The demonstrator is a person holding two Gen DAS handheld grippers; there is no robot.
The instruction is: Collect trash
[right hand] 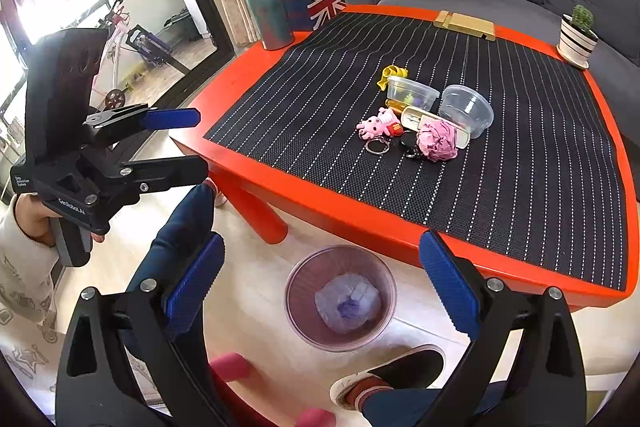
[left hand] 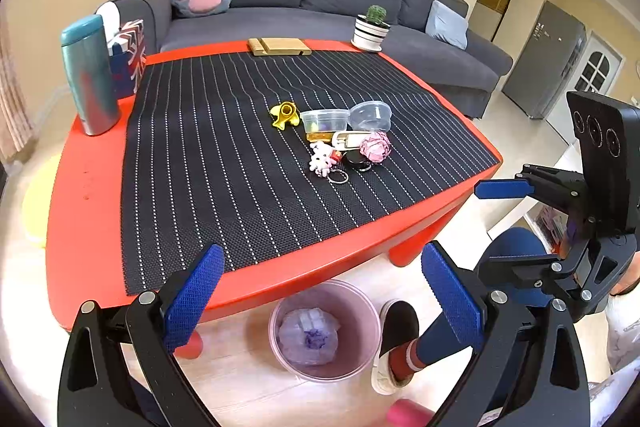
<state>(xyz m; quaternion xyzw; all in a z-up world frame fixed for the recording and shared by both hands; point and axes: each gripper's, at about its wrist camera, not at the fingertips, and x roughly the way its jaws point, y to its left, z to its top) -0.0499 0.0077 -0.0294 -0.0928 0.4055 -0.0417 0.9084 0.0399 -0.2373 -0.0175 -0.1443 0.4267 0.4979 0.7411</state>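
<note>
Left wrist view: the left gripper (left hand: 320,297) hangs off the near edge of the red tabletop (left hand: 84,211), jaws wide apart and empty. The right gripper (right hand: 320,291) is likewise spread and empty. A crumpled pink paper ball (left hand: 375,146) lies mid-tabletop on the black striped mat (left hand: 208,163), touching a clear plastic tub (left hand: 370,115). A translucent pink waste bin (left hand: 325,331) stands on the floor below.

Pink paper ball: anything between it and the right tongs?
Nothing visible. The right tongs hang open off the table edge; only bare mat separates them from the pink paper ball. The keychains and tubs sit beside and behind it.
</note>
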